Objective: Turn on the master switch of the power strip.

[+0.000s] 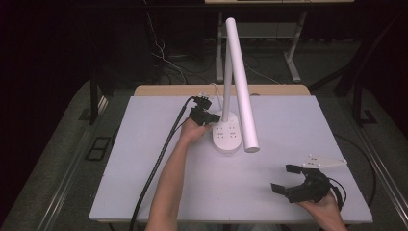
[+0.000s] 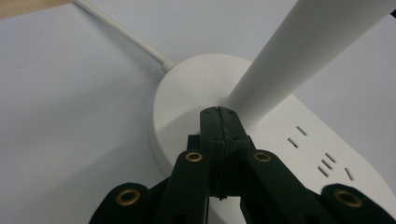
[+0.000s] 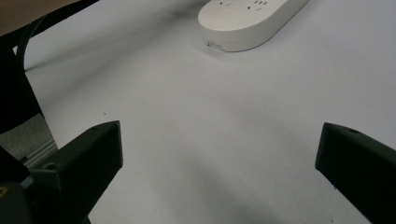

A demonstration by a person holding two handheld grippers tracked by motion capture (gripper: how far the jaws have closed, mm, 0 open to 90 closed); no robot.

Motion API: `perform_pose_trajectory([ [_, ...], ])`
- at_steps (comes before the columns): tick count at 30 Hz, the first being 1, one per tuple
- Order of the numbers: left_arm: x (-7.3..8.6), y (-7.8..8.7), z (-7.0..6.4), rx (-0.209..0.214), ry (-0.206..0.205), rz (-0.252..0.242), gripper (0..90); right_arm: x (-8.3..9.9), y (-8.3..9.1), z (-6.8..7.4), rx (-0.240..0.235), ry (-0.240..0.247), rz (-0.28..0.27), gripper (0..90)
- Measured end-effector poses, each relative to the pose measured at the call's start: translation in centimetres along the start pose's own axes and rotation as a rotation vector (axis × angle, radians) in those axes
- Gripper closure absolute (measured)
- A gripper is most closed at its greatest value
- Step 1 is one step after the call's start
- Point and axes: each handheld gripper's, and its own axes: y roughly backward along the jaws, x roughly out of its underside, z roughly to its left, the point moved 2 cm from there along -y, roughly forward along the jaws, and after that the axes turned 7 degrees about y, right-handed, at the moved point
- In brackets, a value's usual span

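On the pale surface (image 1: 159, 183), seen from above, a white lamp base (image 1: 226, 133) with socket slots stands near the far middle, its long white tube (image 1: 240, 82) leaning over it. The left tongs (image 1: 208, 117) sit against the base's left side; the right tongs (image 1: 285, 179) rest well apart, near the front right corner, jaws spread. In the left gripper view, the left tongs (image 2: 218, 112) are pressed closed, tips at the foot of the lamp stem (image 2: 299, 51). In the right gripper view, the right tongs (image 3: 219, 154) gape wide over bare surface, the base (image 3: 247, 21) beyond.
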Motion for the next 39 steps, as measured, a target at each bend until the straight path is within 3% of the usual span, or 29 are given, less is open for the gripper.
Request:
perform_pose_trajectory([
  [6,0.1,-0.1,0.0,-0.006,0.001,0.009,90.0,0.0,0.0,0.1,-0.001,0.006,-0.004,0.3],
  [9,0.1,-0.1,0.0,-0.001,0.014,-0.002,90.0,0.0,0.1,0.1,-0.001,0.007,-0.003,0.3],
  [10,0.2,-0.1,-0.1,0.001,0.043,-0.009,90.0,0.0,0.1,0.1,-0.001,0.009,-0.002,0.3],
  [13,0.2,0.0,0.1,0.006,0.029,-0.007,90.0,0.0,0.1,0.1,-0.001,0.007,-0.005,0.3],
  [15,0.2,-0.1,0.0,0.009,0.054,-0.010,90.0,0.0,0.1,0.0,-0.001,0.005,-0.004,0.3],
  [22,0.2,0.0,0.0,0.009,0.061,-0.018,90.0,0.0,0.1,-0.1,0.000,-0.001,-0.002,0.3],
  [25,0.1,0.1,-0.2,-0.018,0.013,-0.007,90.0,0.0,0.1,-0.1,0.001,0.000,-0.004,0.3],
  [30,0.0,0.4,-0.1,-0.021,0.016,-0.009,89.8,0.0,0.1,-0.1,0.001,-0.002,-0.005,0.3],
  [33,0.0,0.8,0.0,-0.045,-0.005,0.014,89.6,0.0,0.1,-0.3,0.001,-0.005,-0.005,0.3],
  [39,-0.1,1.9,0.2,-0.015,-0.025,-0.006,86.3,0.0,0.0,-0.4,0.004,-0.005,-0.003,0.3],
])
